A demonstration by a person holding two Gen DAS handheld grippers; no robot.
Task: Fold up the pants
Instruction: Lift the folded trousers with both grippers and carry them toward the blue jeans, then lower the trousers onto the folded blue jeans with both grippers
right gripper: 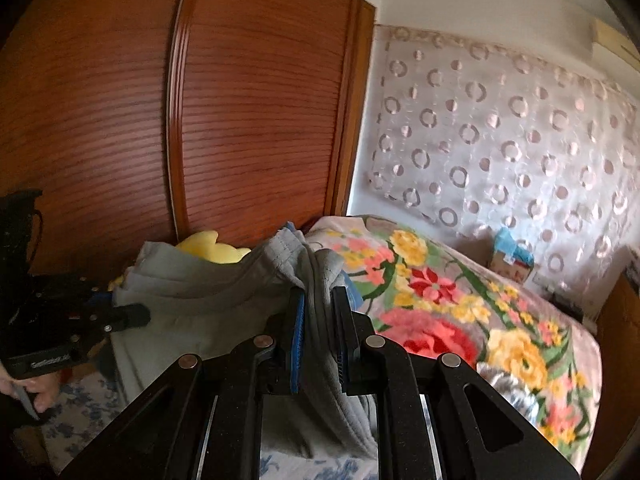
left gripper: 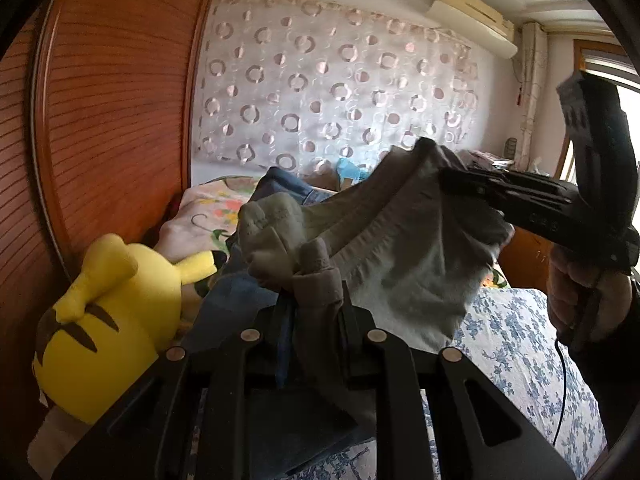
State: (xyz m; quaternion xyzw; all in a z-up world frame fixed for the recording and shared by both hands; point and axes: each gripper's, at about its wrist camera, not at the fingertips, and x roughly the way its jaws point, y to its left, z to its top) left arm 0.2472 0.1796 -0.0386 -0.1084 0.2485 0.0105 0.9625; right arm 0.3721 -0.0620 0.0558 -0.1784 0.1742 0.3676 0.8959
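Observation:
Grey pants [left gripper: 404,240] hang in the air above the bed, stretched between both grippers. My left gripper [left gripper: 312,296] is shut on a bunched part of the waistband close to the camera. My right gripper [left gripper: 448,178] comes in from the right in the left wrist view and is shut on the other end of the waistband. In the right wrist view the pants [right gripper: 208,300] are pinched in the right gripper [right gripper: 320,304], and the left gripper [right gripper: 136,316] holds them at the left. The legs hang down out of sight.
A yellow plush toy [left gripper: 108,320] lies at the left by the wooden wardrobe [left gripper: 112,120]. A blue floral sheet [left gripper: 516,344] covers the bed below. A bright flowered blanket [right gripper: 460,304] lies on the right. Denim clothing [left gripper: 280,188] lies behind the pants. A circle-patterned curtain [left gripper: 340,88] hangs at the back.

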